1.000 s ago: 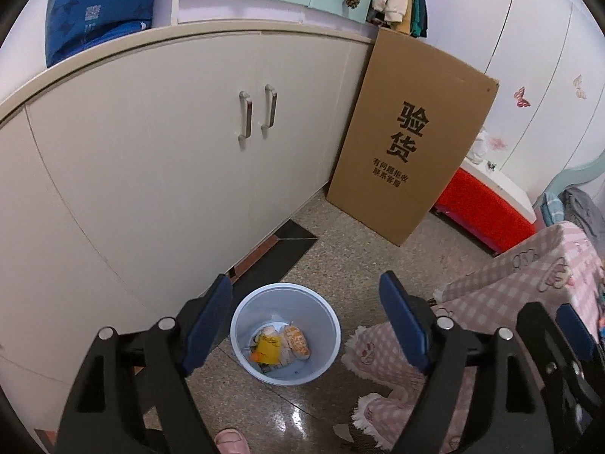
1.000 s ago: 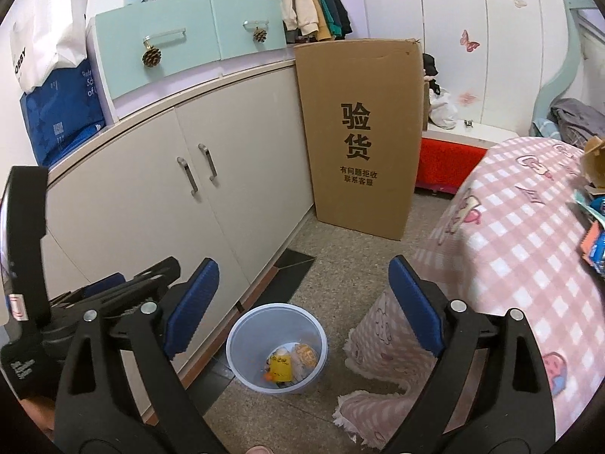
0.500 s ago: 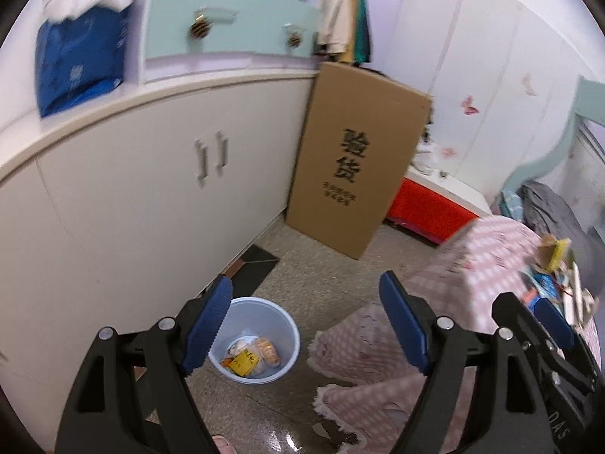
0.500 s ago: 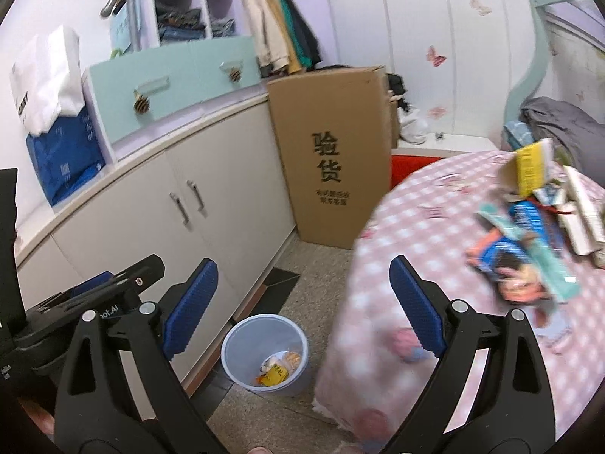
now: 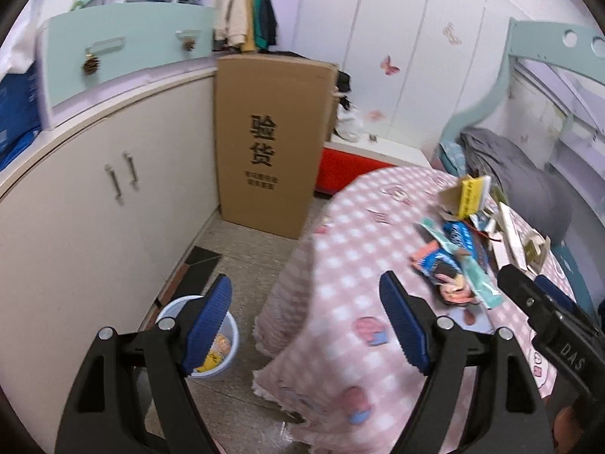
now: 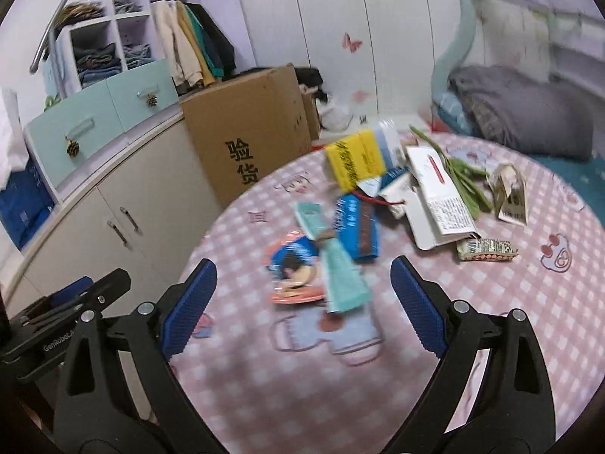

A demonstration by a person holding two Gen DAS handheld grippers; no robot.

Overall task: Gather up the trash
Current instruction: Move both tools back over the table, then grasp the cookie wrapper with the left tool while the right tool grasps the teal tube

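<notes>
The left gripper (image 5: pixel 304 325) hangs over the edge of a round surface covered in a pink-and-white checked cloth (image 5: pixel 351 234), its blue-padded fingers spread wide with nothing between them. Below and to its left, on the speckled floor beside the cream cabinet (image 5: pixel 94 204), stands a pale blue plastic waste bin (image 5: pixel 230 344) with a few yellow and orange wrappers inside.

The right gripper (image 6: pixel 302 302) is poised over the cloth itself, fingers likewise wide apart and empty. Just ahead of it lies a loose heap of trash: a pink-and-blue snack packet with a cartoon face (image 6: pixel 293 276), a mint-green sachet (image 6: pixel 340 276) lying across it, a blue wrapper (image 6: pixel 357 227), a yellow carton (image 6: pixel 353 164), a white printed box flattened open (image 6: pixel 438 196), some green stalks (image 6: pixel 459 174), a small patterned bar wrapper (image 6: pixel 486 249) and a crumpled paper bag (image 6: pixel 510 193). A tall brown cardboard box with black characters (image 5: pixel 264 143) leans against the cabinet.
</notes>
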